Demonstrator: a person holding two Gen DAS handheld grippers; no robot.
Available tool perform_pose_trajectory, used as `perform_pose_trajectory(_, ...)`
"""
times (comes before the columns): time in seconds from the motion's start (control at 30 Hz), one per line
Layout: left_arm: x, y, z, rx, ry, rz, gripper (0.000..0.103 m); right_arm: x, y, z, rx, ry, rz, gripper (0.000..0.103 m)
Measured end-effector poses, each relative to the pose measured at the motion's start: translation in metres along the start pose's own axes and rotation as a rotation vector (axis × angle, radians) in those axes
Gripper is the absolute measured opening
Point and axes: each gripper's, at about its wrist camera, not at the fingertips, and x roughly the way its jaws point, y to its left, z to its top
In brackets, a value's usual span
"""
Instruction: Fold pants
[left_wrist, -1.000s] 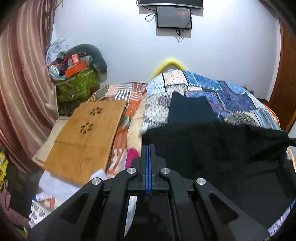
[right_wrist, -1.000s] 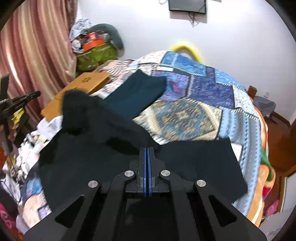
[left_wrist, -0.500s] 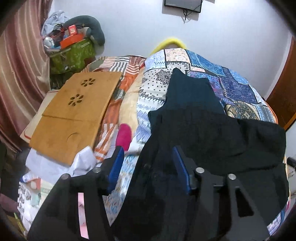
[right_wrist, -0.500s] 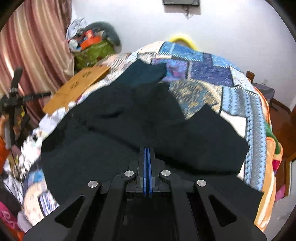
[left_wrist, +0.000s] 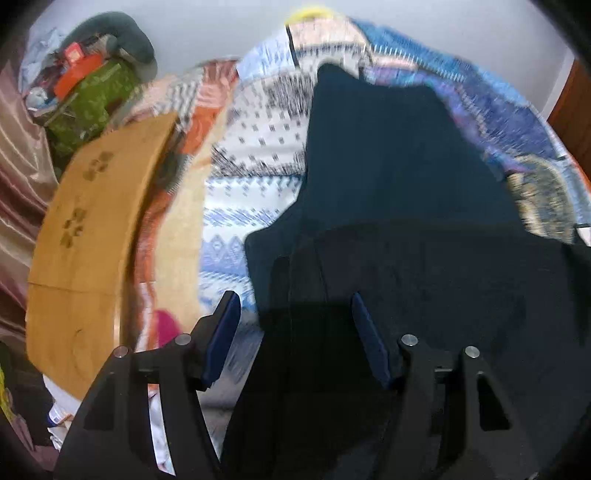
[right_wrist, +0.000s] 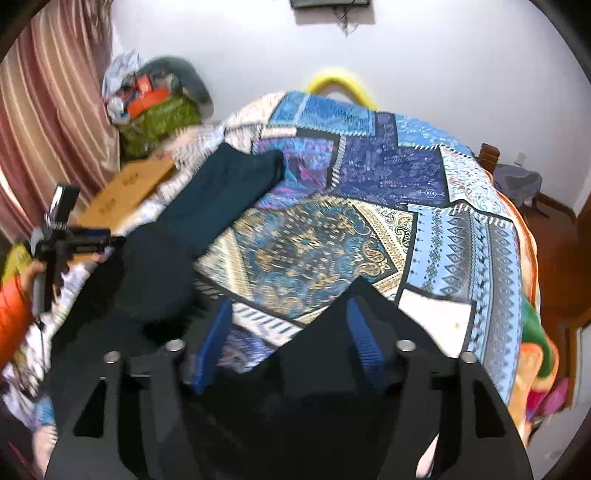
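Observation:
The black pants (left_wrist: 424, 295) lie spread on the patchwork bedspread (left_wrist: 258, 147), beside a folded dark teal garment (left_wrist: 369, 140). My left gripper (left_wrist: 295, 325) is open just above the pants' left edge, holding nothing. In the right wrist view the black pants (right_wrist: 155, 269) lie at the bed's near left, with another part of them (right_wrist: 317, 354) under my right gripper (right_wrist: 288, 332), which is open and empty. The teal garment (right_wrist: 221, 192) lies further back. The left gripper (right_wrist: 74, 240) shows at the far left.
A wooden lap desk (left_wrist: 92, 229) lies left of the bed. A green bag (left_wrist: 92, 99) piled with things stands in the far corner by the striped curtain (right_wrist: 48, 110). A yellow ring (right_wrist: 340, 79) shows behind the bed. A screen (right_wrist: 328, 3) hangs on the wall.
Both grippers were shut on the pants a second ago. The left opened first, then the right; the pants dropped onto the bed. Both cameras tilted down toward the bed.

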Motion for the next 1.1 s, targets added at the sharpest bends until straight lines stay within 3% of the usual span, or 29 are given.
perform_pose_trajectory(0.07, 0.019, -0.001, 0.004, -0.017, 0.027, -0.019, 0.063, 0.022, -0.005, 0.001, -0.048, 0.078, -0.036, 0.066)
perform_pose_trajectory(0.13, 0.023, -0.003, 0.005, -0.026, 0.012, -0.036, 0.056, 0.045, -0.012, -0.003, -0.077, 0.144, -0.074, 0.066)
perform_pose_trajectory(0.2, 0.021, -0.006, 0.005, -0.015, -0.007, -0.035, 0.03, 0.062, -0.019, -0.007, -0.088, 0.184, -0.095, 0.066)
perform_pose_trajectory(0.3, 0.014, -0.014, -0.001, 0.011, -0.023, -0.004, 0.02, 0.082, -0.024, -0.012, -0.129, 0.201, -0.151, 0.066)
perform_pose_trajectory(0.4, 0.006, -0.019, -0.005, 0.056, -0.04, 0.056, 0.007, 0.087, -0.036, -0.011, -0.048, 0.186, -0.093, 0.063)
perform_pose_trajectory(0.47, -0.001, -0.015, -0.006, 0.055, -0.048, 0.067, 0.006, 0.087, -0.039, -0.01, -0.029, 0.171, -0.102, 0.054)
perform_pose_trajectory(0.5, -0.007, -0.012, -0.009, 0.048, -0.057, 0.066, 0.005, 0.086, -0.038, -0.011, -0.035, 0.157, -0.116, 0.044)
perform_pose_trajectory(0.53, -0.01, -0.01, -0.009, 0.043, -0.063, 0.068, 0.005, 0.085, -0.036, -0.011, -0.037, 0.147, -0.14, 0.024)
perform_pose_trajectory(0.57, -0.016, -0.007, -0.011, 0.034, -0.073, 0.074, 0.004, 0.084, -0.035, -0.011, -0.042, 0.143, -0.172, 0.014)
perform_pose_trajectory(0.63, -0.026, -0.001, -0.013, 0.017, -0.089, 0.079, 0.004, 0.078, -0.035, -0.013, -0.048, 0.135, -0.186, 0.011)
perform_pose_trajectory(0.87, -0.089, 0.016, -0.026, -0.02, -0.206, 0.09, 0.003, 0.016, -0.067, -0.013, 0.08, -0.018, -0.263, 0.009)
perform_pose_trajectory(1.1, -0.154, 0.028, -0.049, -0.044, -0.313, 0.138, 0.0, -0.092, -0.106, -0.015, 0.221, -0.186, -0.335, 0.009)
